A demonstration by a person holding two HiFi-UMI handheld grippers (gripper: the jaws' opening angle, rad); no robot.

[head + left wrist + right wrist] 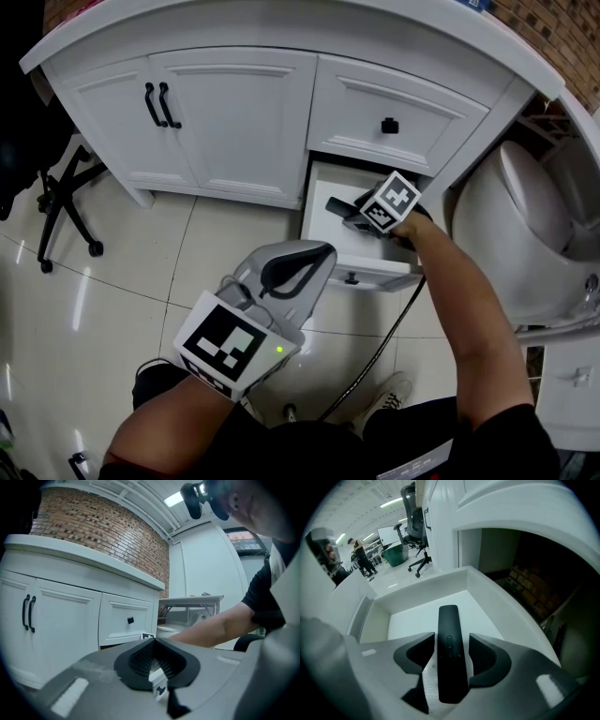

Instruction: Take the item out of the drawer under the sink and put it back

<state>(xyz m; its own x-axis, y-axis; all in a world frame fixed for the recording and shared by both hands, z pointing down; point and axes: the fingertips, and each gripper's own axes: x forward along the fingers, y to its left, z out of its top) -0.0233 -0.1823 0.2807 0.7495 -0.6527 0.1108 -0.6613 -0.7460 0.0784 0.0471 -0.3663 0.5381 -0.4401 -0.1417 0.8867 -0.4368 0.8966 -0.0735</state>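
Observation:
The low drawer (354, 274) under the sink stands pulled out. A slim black remote (449, 639) lies flat on the white drawer floor (412, 616), lengthwise. My right gripper (451, 645) reaches steeply down into the drawer and straddles the remote, open, with a thin gap showing at each pad. The head view shows the same right gripper (349, 214) with the remote (336, 206) poking out past its tips. My left gripper (314, 255) hovers level in front of the drawer, above the floor tiles. It is shut and empty, its pads (157, 667) meeting at the tips.
Two white cabinet doors with black handles (157, 103) stand to the left, and a shut upper drawer with a black knob (389, 125) sits above the open one. A toilet (520, 225) is close on the right. An office chair (56, 197) stands far left. A black cable (384, 342) trails from the right arm.

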